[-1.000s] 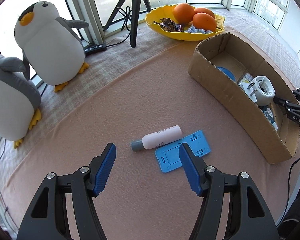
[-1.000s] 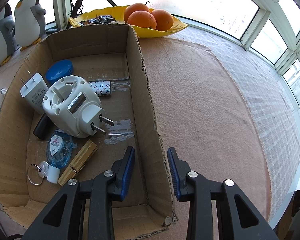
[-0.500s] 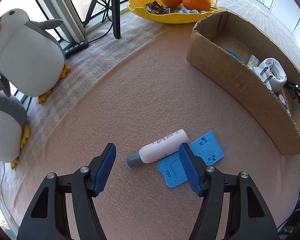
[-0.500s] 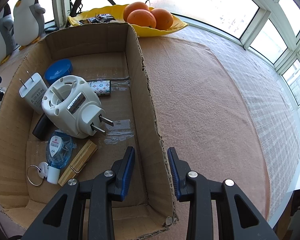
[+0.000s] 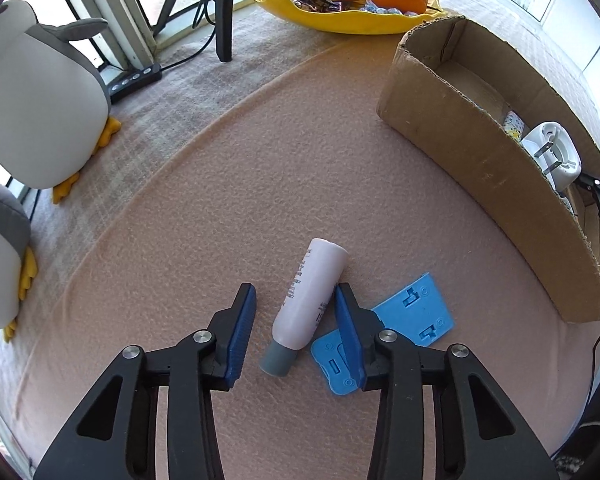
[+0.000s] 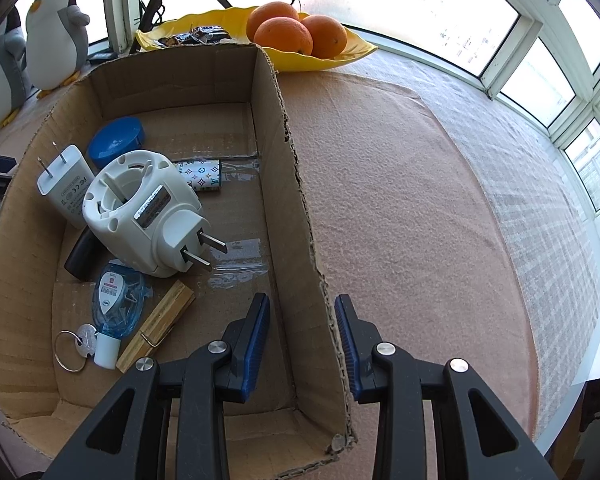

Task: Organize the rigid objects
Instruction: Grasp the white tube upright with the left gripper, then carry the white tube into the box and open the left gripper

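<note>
A pale pink bottle point(image 5: 312, 292) with a grey cap lies on the pink mat, partly over a flat blue plastic plate point(image 5: 416, 312). My left gripper point(image 5: 294, 292) points down over the bottle and its jaws are closing. The right pad touches the bottle's side, while the left pad stands apart from it. My right gripper point(image 6: 302, 298) is open and straddles the right wall of the cardboard box point(image 6: 292, 160). The box holds a white plug adapter point(image 6: 148, 216), a white charger point(image 6: 64, 184), a blue lid point(image 6: 116, 140) and several small items.
Two plush penguins point(image 5: 40, 92) stand at the left, by the window. A yellow bowl point(image 5: 348, 20) with oranges sits behind the box point(image 5: 480, 168). A tripod leg point(image 5: 224, 12) and a black power strip point(image 5: 136, 80) are at the back. The table edge point(image 6: 572, 360) runs along the right.
The left gripper has sunk toward the bottle and turned, so the bottle now lies between its fingers. Its jaws have narrowed. The right gripper has not moved.
</note>
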